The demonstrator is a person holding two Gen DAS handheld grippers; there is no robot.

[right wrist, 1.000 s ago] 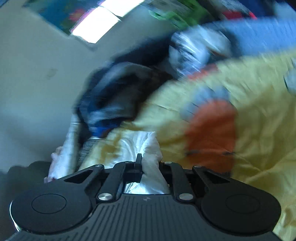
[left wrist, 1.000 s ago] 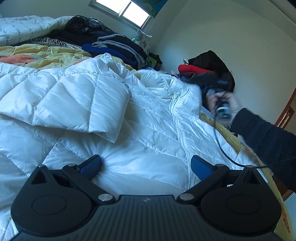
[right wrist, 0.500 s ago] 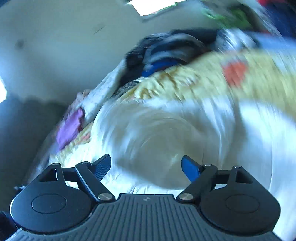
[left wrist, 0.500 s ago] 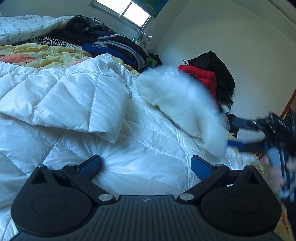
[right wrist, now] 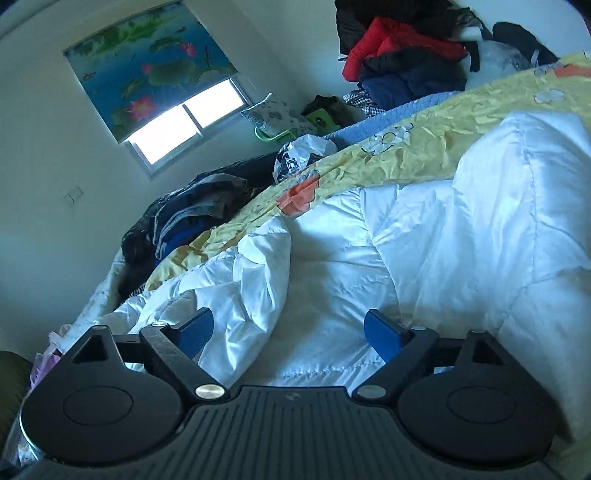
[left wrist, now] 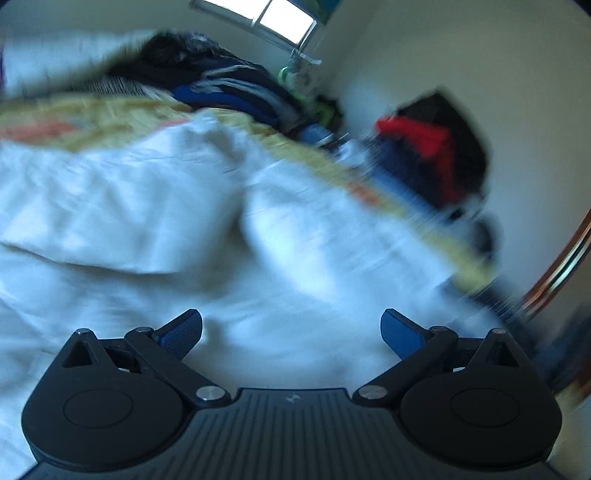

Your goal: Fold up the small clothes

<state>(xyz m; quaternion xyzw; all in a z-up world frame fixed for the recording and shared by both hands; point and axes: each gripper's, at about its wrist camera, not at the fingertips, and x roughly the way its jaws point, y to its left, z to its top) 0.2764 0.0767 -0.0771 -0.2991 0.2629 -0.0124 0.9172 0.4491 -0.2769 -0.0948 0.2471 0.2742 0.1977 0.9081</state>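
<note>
Mostly white fills both views: a puffy quilted white jacket [left wrist: 258,258] lies spread across a bed, over a yellow bedspread [right wrist: 424,144] printed with orange and white patches.

Seen from the left wrist, the picture is smeared by motion. At the left, a folded sleeve of the jacket [left wrist: 122,218] rests on top of the body of the garment. The left claw [left wrist: 291,332] hovers just above the white fabric with its blue pads spread wide; nothing sits between them. Behind the jacket, a heap of dark and blue clothes [left wrist: 229,88] lies at the far side of the bed under a bright window [left wrist: 280,18]. At the right, a red and black bundle [left wrist: 432,147] stands against the wall.

Seen from the right wrist, the picture is sharp. At the upper left, a roller blind with a lotus pond print [right wrist: 147,62] hangs over a window [right wrist: 184,122]. Below it, a pile of dark folded clothes [right wrist: 192,214] lies on the bedspread, with a crumpled plastic bag [right wrist: 303,155] just beside it. The right claw [right wrist: 288,328] is low over the jacket [right wrist: 443,240], its jaws opening, already wide apart. A rumpled fold of white fabric [right wrist: 251,295] lies beside the left pad, but neither pad presses on the cloth. At the upper right, red, black and navy garments [right wrist: 399,55] are heaped beyond the edge of the bed.
</note>
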